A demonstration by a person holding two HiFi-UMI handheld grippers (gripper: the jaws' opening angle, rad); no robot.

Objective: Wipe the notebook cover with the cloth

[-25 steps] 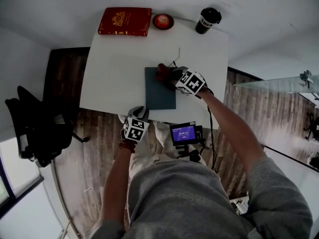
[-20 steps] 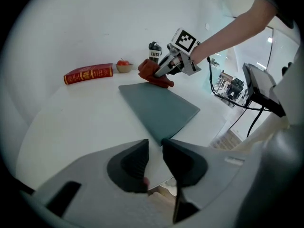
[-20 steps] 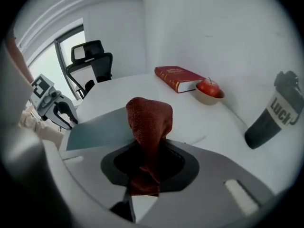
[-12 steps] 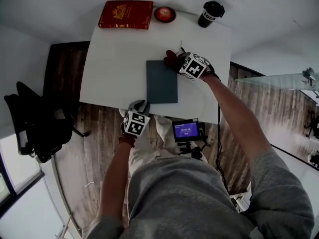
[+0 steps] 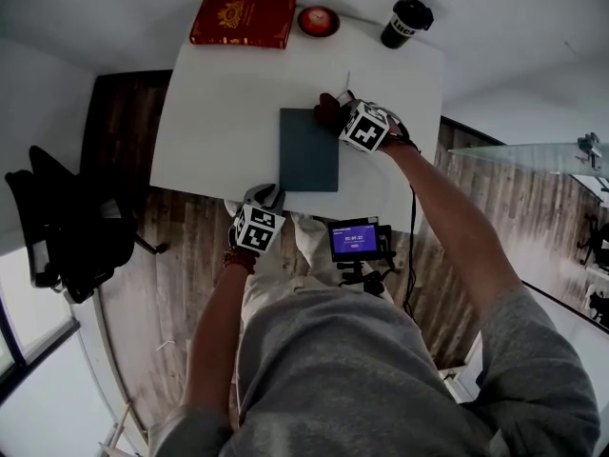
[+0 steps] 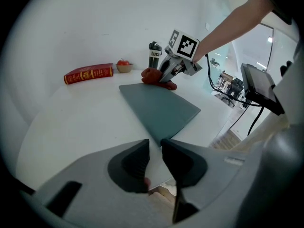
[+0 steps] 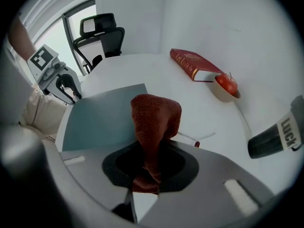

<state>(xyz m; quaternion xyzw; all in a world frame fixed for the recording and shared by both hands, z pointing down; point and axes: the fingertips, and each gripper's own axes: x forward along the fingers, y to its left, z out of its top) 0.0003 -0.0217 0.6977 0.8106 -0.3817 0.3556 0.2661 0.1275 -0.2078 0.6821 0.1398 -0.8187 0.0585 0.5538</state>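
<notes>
On the white counter (image 5: 219,112), the right gripper (image 5: 336,122) is pinching a rust-red terry cloth (image 7: 156,122) in its fingers at the far corner of the flat grey-blue notebook (image 5: 308,149) — the left gripper (image 5: 265,199), near the counter's front edge, is just closing its slightly spread fingers, nothing between them.

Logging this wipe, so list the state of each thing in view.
Grey-blue notebook: closed, flat on the white table.
Dark red cloth: pinched, hanging at the notebook's far corner.
Right gripper: shut on the cloth.
Left gripper: jaws slightly apart, just been closing, nothing between.
Red hardcover book: closed, lying flat.
Black lidded cup: upright.
Small screen: lit.
</notes>
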